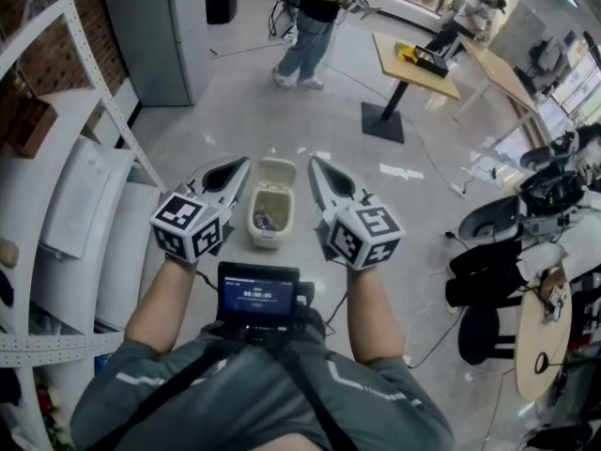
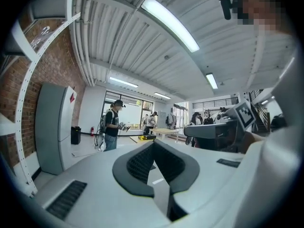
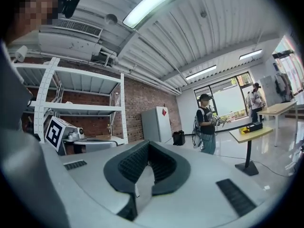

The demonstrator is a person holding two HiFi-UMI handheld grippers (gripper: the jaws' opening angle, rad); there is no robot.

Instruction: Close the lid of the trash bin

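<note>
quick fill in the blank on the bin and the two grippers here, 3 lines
1. The trash bin stands on the floor with its lid ___.
2. In the head view the trash bin shows ___ the left gripper and the right gripper.
3. Neither gripper touches it, and each one holds ___.

Missing words: open; between; nothing

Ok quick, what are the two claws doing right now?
Left white claw: closed, holding nothing.
Right white claw: closed, holding nothing.
</note>
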